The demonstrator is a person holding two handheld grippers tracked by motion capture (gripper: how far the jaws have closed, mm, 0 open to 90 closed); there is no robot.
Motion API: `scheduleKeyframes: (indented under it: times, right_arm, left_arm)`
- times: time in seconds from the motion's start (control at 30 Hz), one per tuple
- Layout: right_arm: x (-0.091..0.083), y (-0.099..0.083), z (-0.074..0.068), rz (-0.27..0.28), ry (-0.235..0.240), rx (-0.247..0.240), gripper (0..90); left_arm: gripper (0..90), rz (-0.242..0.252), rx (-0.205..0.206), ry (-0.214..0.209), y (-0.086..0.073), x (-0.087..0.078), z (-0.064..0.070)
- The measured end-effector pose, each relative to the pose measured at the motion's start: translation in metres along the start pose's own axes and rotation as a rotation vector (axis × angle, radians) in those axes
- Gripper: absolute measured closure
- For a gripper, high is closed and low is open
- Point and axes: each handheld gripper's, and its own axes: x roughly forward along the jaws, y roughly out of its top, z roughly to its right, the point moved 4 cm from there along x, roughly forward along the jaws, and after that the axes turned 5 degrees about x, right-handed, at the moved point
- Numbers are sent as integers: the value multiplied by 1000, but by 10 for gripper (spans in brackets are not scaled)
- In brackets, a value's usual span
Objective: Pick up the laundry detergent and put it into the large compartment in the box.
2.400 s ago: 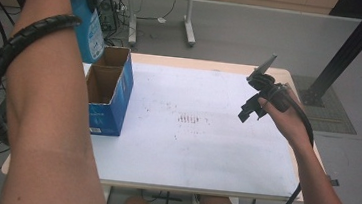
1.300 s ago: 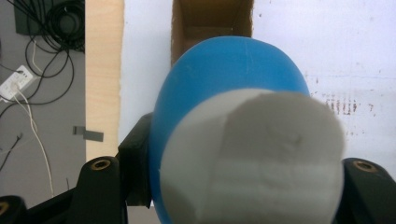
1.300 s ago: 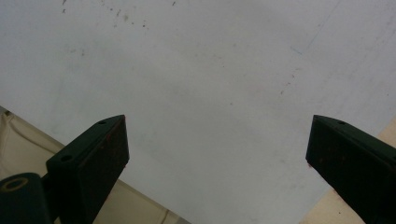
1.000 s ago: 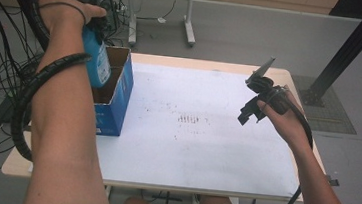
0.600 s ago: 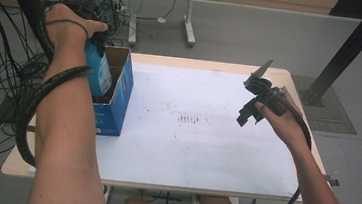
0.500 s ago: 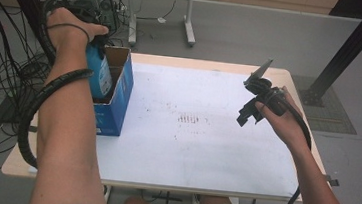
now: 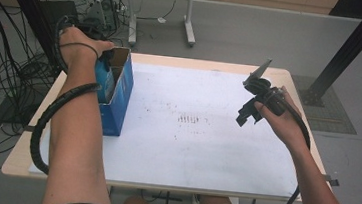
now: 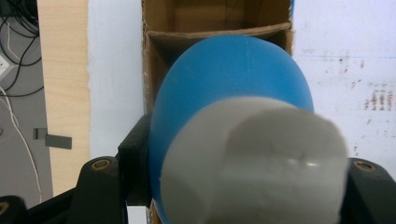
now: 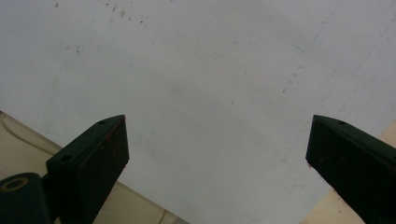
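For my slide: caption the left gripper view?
Left gripper holds a blue bottle above an open cardboard box.

The box (image 7: 117,92) is cardboard: printed blue with a slight sheen outside, raw brown and matt inside, its flaps showing rough cut edges. Over the box, the left tool (image 8: 224,186) clamps a bottle (image 8: 229,88) of smooth blue plastic, softly glossy, with a matt grey-white cap that looks faintly grainy. The table (image 7: 241,183) beside the box carries a white matt sheet, scuffed and flecked with dark marks, with pale wood grain along its rim. The right tool (image 9: 217,154) has dull black jaws.
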Motion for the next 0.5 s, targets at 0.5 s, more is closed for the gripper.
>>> scheduleKeyframes:
  times: [0.5]
  right_arm:
    - [3,0,2,-4,7,7,62]
  left_arm:
    - [373,5,8,8,-7,37,5]
